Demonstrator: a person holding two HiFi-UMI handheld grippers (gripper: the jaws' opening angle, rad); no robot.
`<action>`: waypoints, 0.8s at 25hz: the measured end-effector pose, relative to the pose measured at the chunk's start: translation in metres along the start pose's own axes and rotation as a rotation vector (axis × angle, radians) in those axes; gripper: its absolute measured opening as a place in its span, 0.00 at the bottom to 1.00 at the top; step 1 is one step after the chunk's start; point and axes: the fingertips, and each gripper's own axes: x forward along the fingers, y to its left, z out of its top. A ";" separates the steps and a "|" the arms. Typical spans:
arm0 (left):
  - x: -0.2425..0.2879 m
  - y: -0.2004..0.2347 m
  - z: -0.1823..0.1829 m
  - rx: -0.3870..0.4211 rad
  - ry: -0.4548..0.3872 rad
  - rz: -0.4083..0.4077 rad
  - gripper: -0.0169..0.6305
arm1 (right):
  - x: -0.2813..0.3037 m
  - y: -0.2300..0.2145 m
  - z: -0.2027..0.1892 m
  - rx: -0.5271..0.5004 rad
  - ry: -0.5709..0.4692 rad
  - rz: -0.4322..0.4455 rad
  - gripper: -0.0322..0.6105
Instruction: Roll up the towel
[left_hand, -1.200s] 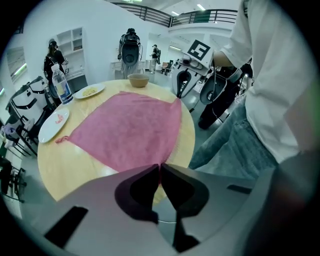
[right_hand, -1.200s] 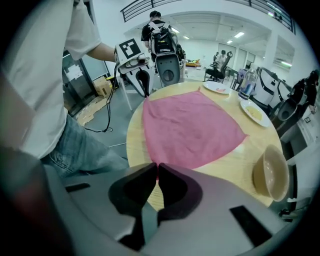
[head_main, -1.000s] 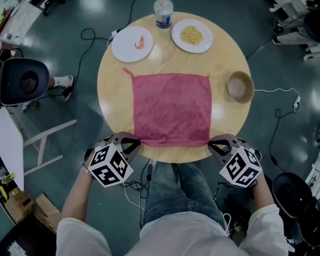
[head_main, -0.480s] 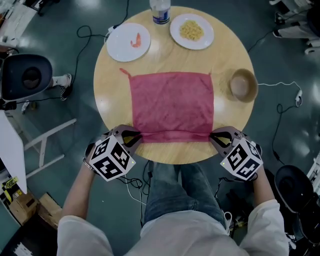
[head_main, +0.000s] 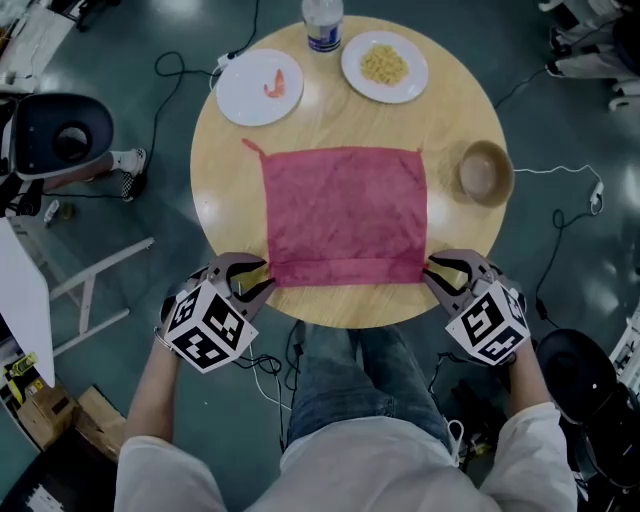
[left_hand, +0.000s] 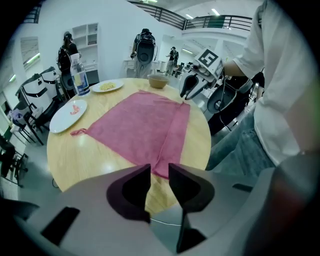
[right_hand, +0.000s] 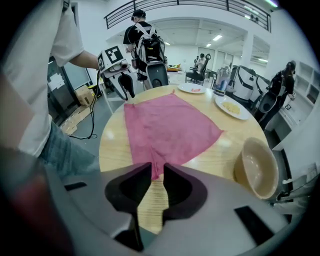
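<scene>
A pink towel (head_main: 345, 210) lies flat on the round wooden table (head_main: 220, 200), its near edge turned over into a narrow folded strip (head_main: 345, 271). My left gripper (head_main: 262, 279) sits at the strip's left end and its jaws are opening. In the left gripper view the towel's corner (left_hand: 159, 167) shows in the gap, and the pads are off it. My right gripper (head_main: 432, 272) stands at the strip's right end, jaws also opening. There the corner (right_hand: 156, 170) lies loose between the fingers.
At the table's far side stand a plate with a shrimp (head_main: 260, 87), a plate of noodles (head_main: 384, 66) and a water bottle (head_main: 322, 25). A tan bowl (head_main: 484, 172) sits right of the towel. Cables and chairs lie on the floor around.
The towel's near edge was lifted and folded over away from me. Both grippers have since parted their jaws, let the corners go and drawn slightly outward.
</scene>
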 end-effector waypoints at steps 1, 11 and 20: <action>-0.002 -0.006 0.002 0.020 0.001 0.000 0.20 | -0.003 0.004 0.002 -0.011 -0.001 0.005 0.17; 0.015 -0.040 0.007 0.146 0.026 0.002 0.20 | 0.009 0.042 0.002 -0.124 0.043 0.072 0.16; 0.030 -0.040 -0.006 0.167 0.042 0.028 0.19 | 0.020 0.044 -0.008 -0.184 0.087 0.035 0.15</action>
